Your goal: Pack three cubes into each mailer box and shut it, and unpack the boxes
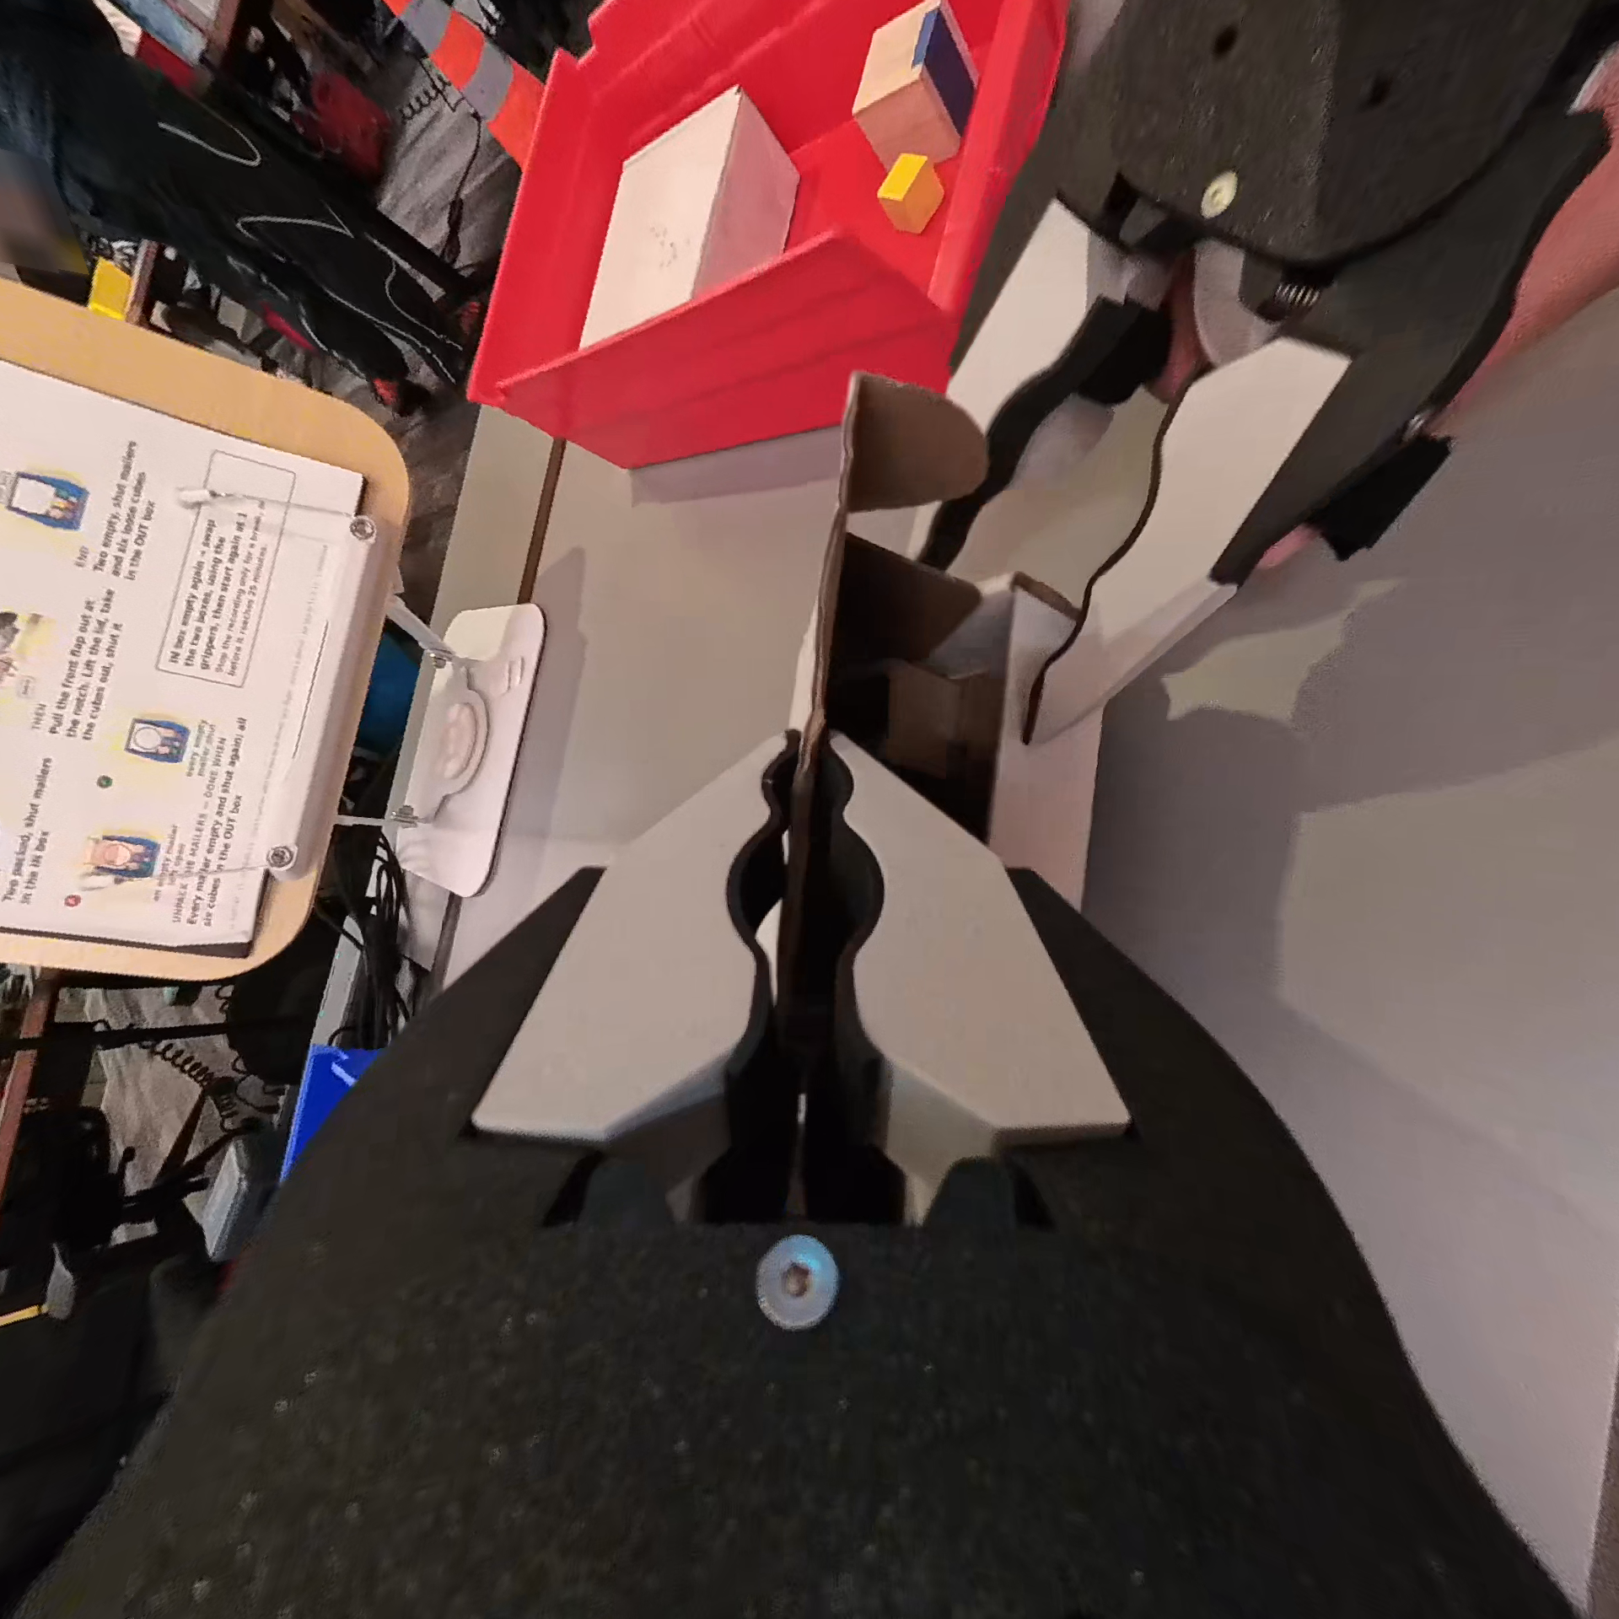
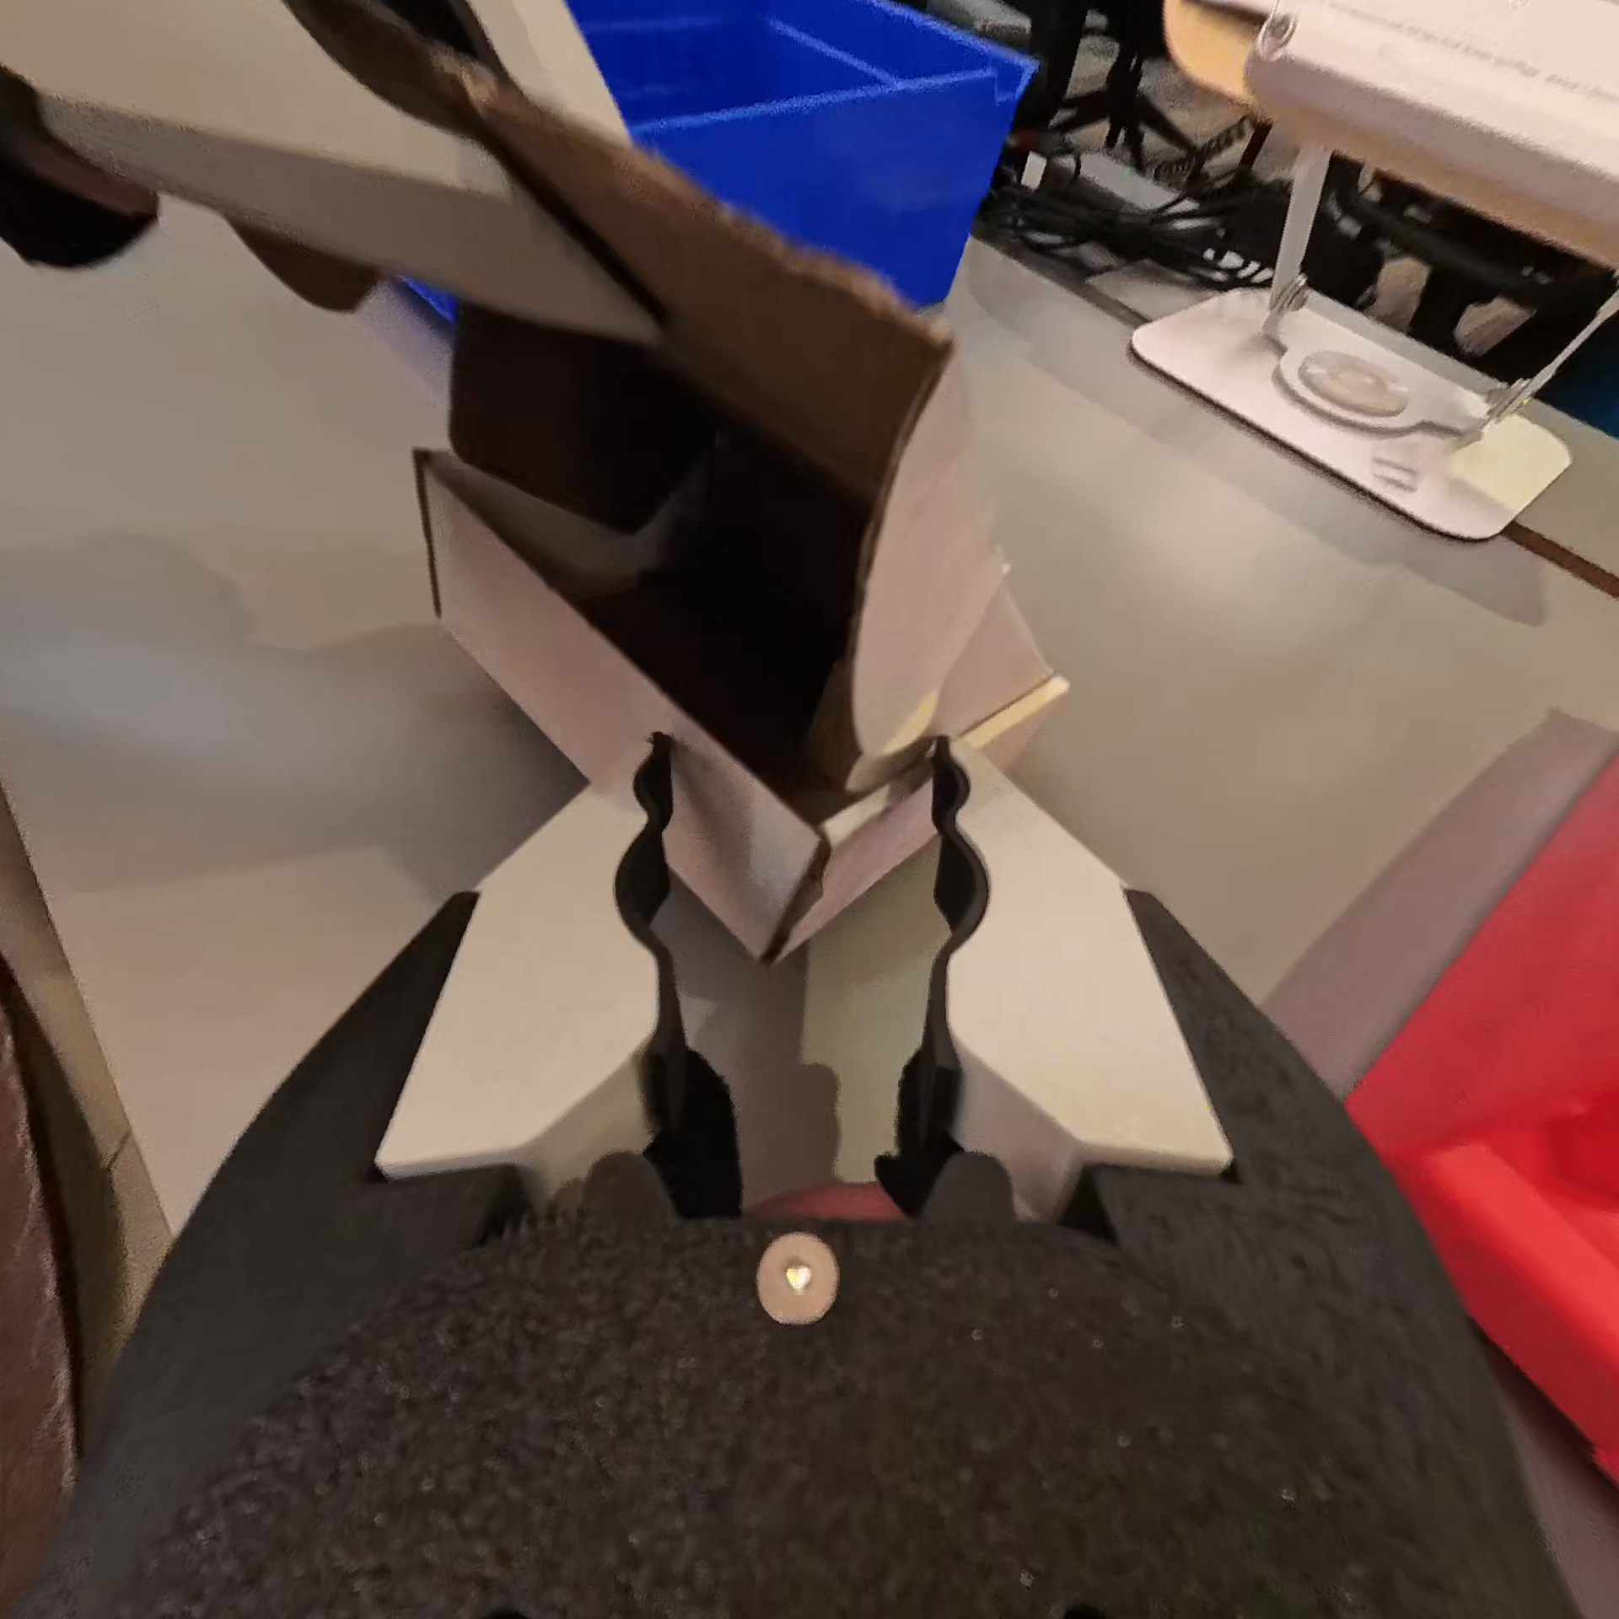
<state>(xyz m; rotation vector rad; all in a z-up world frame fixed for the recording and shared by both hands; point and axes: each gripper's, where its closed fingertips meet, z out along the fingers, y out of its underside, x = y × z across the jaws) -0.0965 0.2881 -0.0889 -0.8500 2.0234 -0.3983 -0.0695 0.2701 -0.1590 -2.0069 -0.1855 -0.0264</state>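
Observation:
An open white mailer box (image 1: 1034, 701) with a brown inside stands on the grey table. My left gripper (image 1: 806, 745) is shut on the edge of its raised lid (image 1: 876, 456) and holds it upright. My right gripper (image 2: 797, 753) is open, with the box's near corner (image 2: 771, 876) between its fingers; it also shows in the left wrist view (image 1: 981, 639). The box's inside (image 2: 718, 596) is dark and I cannot tell what is in it. A red bin (image 1: 701, 377) holds a shut white mailer box (image 1: 701, 201), a multicoloured cube (image 1: 920, 88) and a small yellow cube (image 1: 911, 188).
A blue bin (image 2: 815, 131) stands behind the open box. A white stand (image 2: 1314, 412) carrying an instruction sheet (image 1: 158, 683) sits at the table's edge, with cables and clutter beyond. The red bin's corner (image 2: 1507, 1139) lies right of my right gripper. One gripper's finger ends stand about 8 centimeters off the other's.

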